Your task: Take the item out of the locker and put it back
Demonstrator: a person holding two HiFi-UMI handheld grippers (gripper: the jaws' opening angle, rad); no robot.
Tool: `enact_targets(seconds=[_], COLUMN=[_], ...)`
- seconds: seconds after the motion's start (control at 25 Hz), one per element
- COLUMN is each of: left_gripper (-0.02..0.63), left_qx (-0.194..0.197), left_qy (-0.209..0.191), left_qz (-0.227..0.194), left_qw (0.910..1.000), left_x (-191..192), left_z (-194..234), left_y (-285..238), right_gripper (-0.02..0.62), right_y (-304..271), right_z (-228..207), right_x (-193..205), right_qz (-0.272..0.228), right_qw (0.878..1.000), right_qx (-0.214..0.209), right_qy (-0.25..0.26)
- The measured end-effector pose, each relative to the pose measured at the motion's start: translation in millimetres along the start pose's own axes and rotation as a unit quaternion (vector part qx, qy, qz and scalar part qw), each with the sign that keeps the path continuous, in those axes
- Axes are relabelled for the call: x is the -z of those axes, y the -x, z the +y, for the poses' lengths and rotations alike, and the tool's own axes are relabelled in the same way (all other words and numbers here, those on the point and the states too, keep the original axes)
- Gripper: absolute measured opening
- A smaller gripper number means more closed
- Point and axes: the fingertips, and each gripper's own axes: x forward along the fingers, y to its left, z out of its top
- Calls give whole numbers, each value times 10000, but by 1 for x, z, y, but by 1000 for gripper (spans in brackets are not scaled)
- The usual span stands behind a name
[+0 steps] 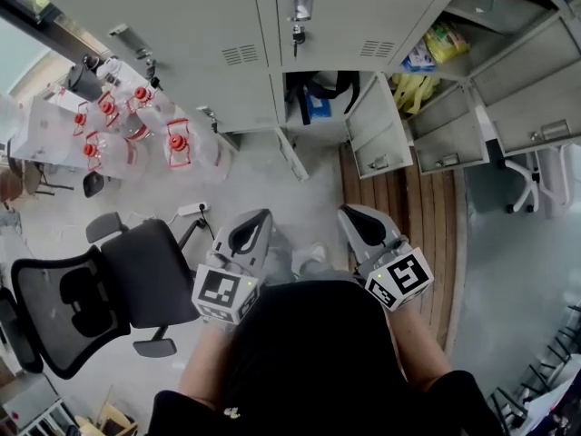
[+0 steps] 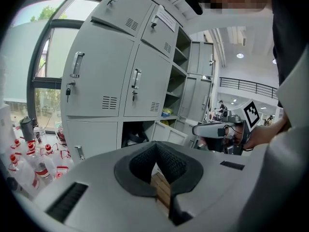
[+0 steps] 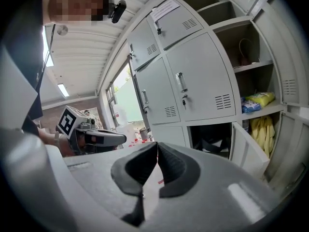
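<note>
At ten o'clock in the head view, water bottles (image 1: 136,125) with red caps stand on the floor (image 1: 254,180). A black chair (image 1: 109,298) sits at eight o'clock.

The left gripper (image 1: 254,218) is just left of the middle. Its own view shows its fingers (image 2: 170,162) pressed together with nothing between them.

At twelve o'clock stand the grey lockers (image 1: 354,16). One low box is open, and its door (image 1: 377,133) swings out to the right. The bag (image 1: 325,86) is inside that box. It is dark and has straps, and a blue thing (image 1: 318,105) lies by it. Both grippers are well apart from the bag.

The right gripper (image 1: 352,216) is just right of the middle. Its fingers are squeezed together too and hold nothing.

At one o'clock, open shelves (image 1: 440,101) hold yellow packs (image 1: 445,42).

The bag looks soft and floppy, so I think it will sag and not break. It may be a bit heavy. A strap or the top edge looks like the best place to grab, once the fingers open.
</note>
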Motion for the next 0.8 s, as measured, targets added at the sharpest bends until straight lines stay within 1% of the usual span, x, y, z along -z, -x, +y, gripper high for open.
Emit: enact_targets(seconds=[0.12, 0.32, 0.44, 0.48, 0.52, 0.64, 0.8], left_gripper=[8, 8, 8, 8, 8, 8, 8], left_qx=[164, 485, 632, 697, 751, 861, 1043], left_qy=[-48, -255, -268, -296, -327, -388, -384], left_qz=[52, 221, 299, 323, 347, 404, 490], left_qw=[9998, 9983, 9972, 9966, 9960, 9947, 9926], left_x=[-3, -3, -4, -3, -1, 1, 9], left_z=[23, 62, 85, 92, 98, 111, 116], left_y=[-6, -9, -12, -13, -14, -18, -22], right_gripper=[-2, 0, 0, 5, 39, 44, 58], right_y=[-26, -65, -88, -96, -104, -123, -140], right_z=[0, -1, -1, -1, 0, -1, -9], right_x=[-1, 0, 2, 3, 5, 12, 28], right_qz=[83, 166, 203, 219, 239, 315, 489], right_qw=[9998, 9986, 9972, 9968, 9964, 9951, 9932], right_qx=[164, 506, 712, 764, 809, 933, 1054], right_qy=[10, -76, -109, -120, -130, -120, -51])
